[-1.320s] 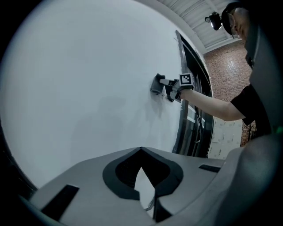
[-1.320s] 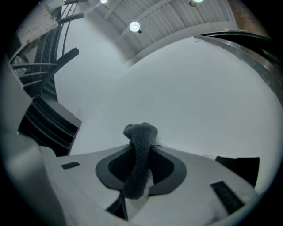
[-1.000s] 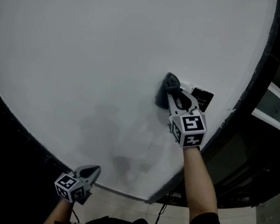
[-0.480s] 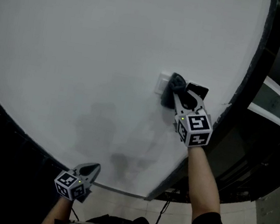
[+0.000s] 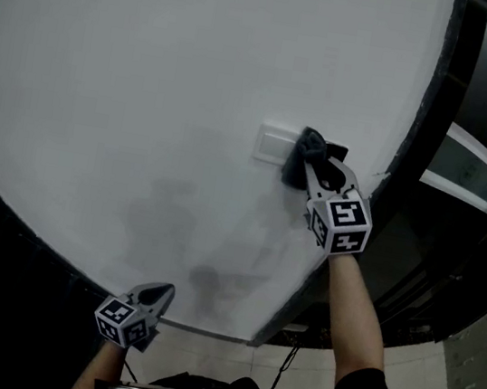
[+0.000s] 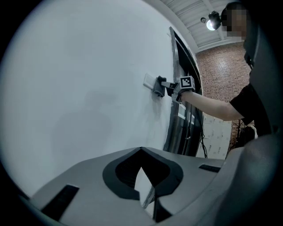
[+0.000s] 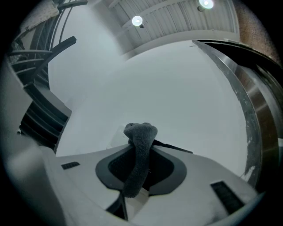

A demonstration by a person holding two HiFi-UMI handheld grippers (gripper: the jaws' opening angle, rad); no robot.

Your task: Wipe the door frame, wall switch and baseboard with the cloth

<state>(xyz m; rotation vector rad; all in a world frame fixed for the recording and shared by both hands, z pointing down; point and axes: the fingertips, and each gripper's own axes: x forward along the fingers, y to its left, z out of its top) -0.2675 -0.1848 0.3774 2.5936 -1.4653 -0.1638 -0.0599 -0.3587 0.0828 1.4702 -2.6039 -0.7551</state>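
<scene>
Sliding right since a second ago, the cloth (image 5: 308,153) has come off the white plate of the wall switch (image 5: 274,144), which now shows bare just to its left. The dark grey wad is clamped between the fingers of the right gripper (image 5: 313,169). In the right gripper view it stands up past the fingertips as a rounded lump, with a tail hanging back down the gap. That lump is what meets the wall (image 5: 151,83); the fingers themselves look to be just clear of it.

To finish this step well, I would press only lightly so the switch is not tripped. I would lead with the lump and work back over the plate and along its edges. The dark door frame (image 5: 429,109) runs near on the right and looks the natural next surface. The left gripper (image 5: 154,298) hangs low, well apart, its fingers closed on nothing.
</scene>
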